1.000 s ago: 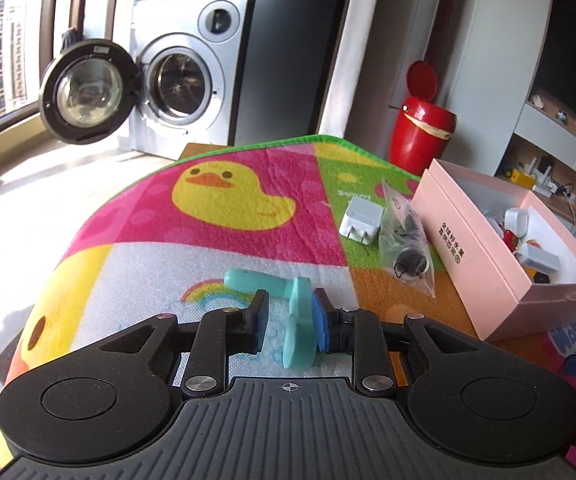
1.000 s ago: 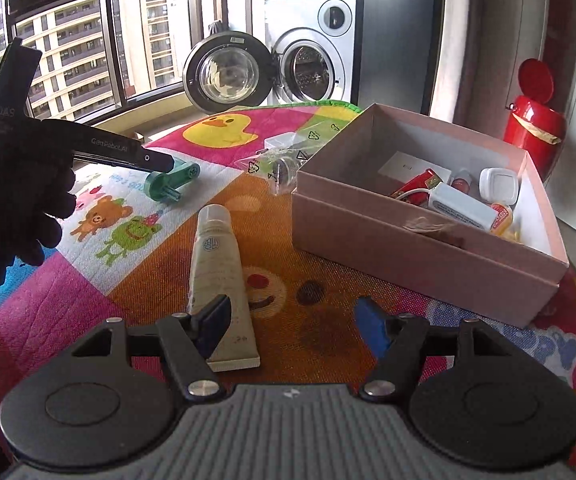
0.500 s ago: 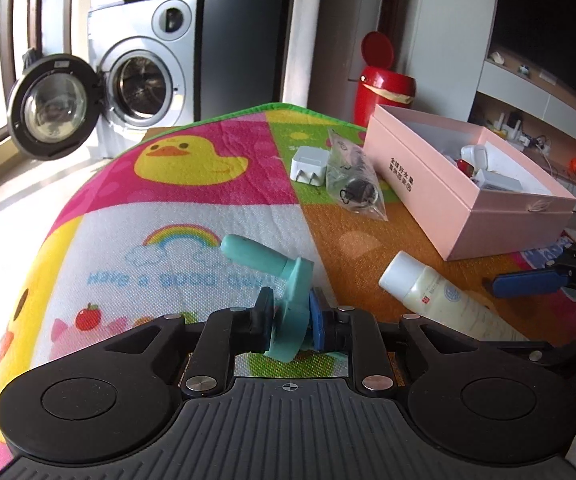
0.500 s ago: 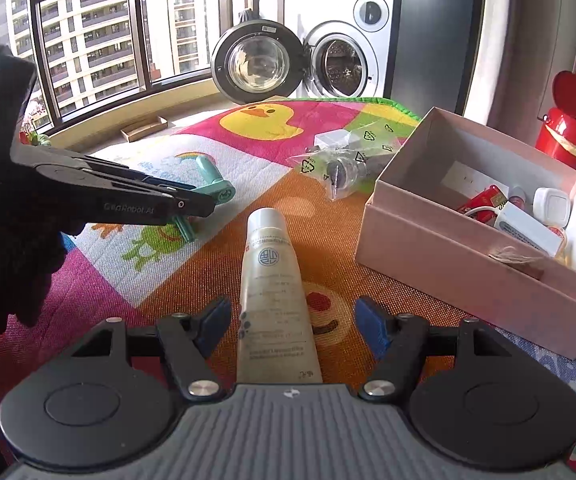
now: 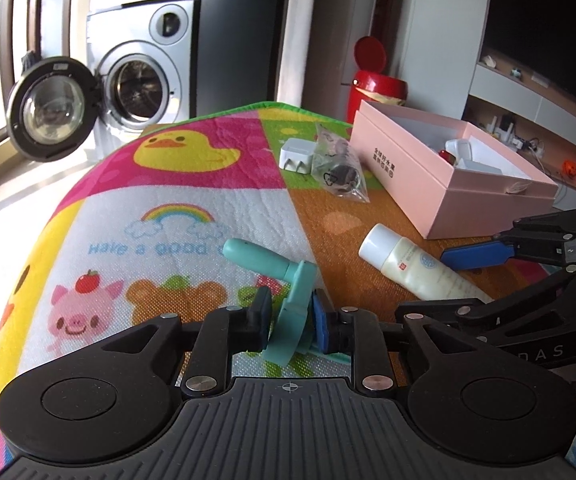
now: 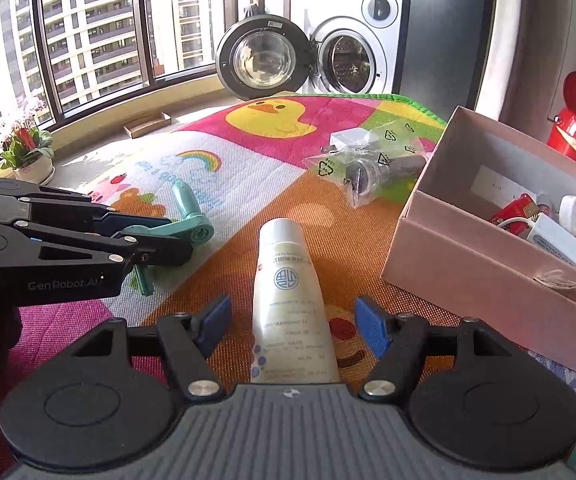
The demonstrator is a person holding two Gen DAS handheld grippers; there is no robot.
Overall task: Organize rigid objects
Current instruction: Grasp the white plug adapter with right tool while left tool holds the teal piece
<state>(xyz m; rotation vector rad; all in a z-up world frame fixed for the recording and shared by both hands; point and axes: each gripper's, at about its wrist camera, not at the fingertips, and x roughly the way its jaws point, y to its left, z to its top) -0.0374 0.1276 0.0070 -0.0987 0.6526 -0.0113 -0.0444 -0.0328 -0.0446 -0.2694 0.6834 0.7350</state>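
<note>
I had the teal crank (image 5: 288, 304) pinched at its flat arm in my left tongs (image 5: 290, 322), its round grip pointing away over the mat (image 5: 136, 184); whether it had cleared the mat I could not tell. It looked like stiff, light plastic, so I judged a hold across the flat arm would serve better than one on the rounded grip, which might roll out of the pads. My right tongs (image 6: 292, 326) stood wide, straddling the cream tube (image 6: 288, 304) without touching it; the tube lay flat on the orange patch, cap away from me. I judged it softer than the rest and smooth, best taken across the body near the middle, gently. Counting what remained loose: one crank, one tube, one white plug (image 5: 297, 155) and one clear bag (image 5: 338, 168) with a dark fitting inside, those last two lying together near the far corner of the pink box (image 5: 408, 172). The one box sat open just beside the tube, already carrying several small things I could not count for certain.
</note>
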